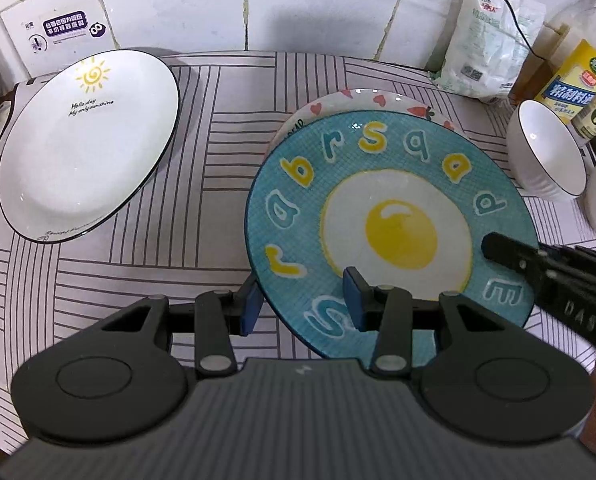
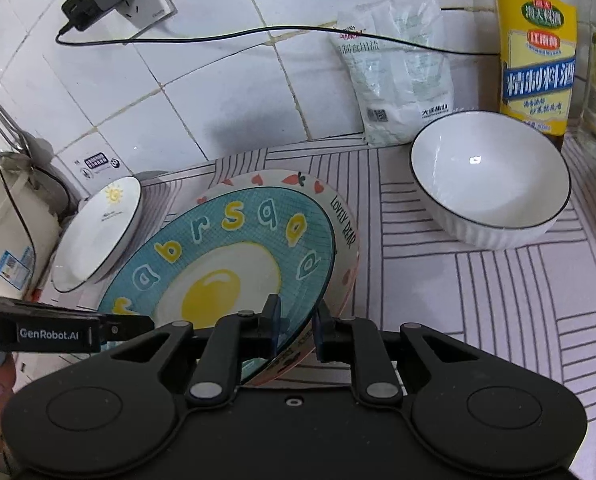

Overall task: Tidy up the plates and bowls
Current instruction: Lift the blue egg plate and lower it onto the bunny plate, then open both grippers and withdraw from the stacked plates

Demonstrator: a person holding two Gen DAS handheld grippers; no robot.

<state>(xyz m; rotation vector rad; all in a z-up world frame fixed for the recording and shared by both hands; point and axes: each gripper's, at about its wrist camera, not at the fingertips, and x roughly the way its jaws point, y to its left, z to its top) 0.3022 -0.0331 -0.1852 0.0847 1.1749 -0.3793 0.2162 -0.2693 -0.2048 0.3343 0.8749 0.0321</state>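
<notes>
**Egg plate stacked, both grippers at its near rim**

White wall tiles back a counter [image 1: 201, 168] covered with a grey-striped mat. On it, the blue round ceramic plate with a fried-egg picture and a ring of letters [image 1: 394, 216] lies on top of a white plate with hearts and carrots round its rim [image 1: 378, 100], so only the lower plate's far edge shows in the left wrist view. A white oval dish with a sun drawing [image 1: 85, 148] sits well apart to the left, and two white ribbed bowls with dark rims [image 1: 546, 152] stand to the right near the sauce bottles [image 1: 578, 80] and a white bag [image 1: 490, 48].

The right gripper [image 2: 295, 328] has its jaws narrowed around the near edge of the stacked plates, one finger above the egg plate and one below; the pads look to be clamping the rim, though the fisheye edge makes contact hard to confirm. The left gripper [image 1: 302, 304] stands partly open, straddling the egg plate's rim with clear gaps, holding nothing.

Risks from here, as a judgement: the top plate sits off-centre and tilted on the lower one, so letting go abruptly could make it slide or clatter. If the right pads pinch both rims, pulling away could drag the stack toward the counter edge. The left finger over the plate could catch the rim.
</notes>
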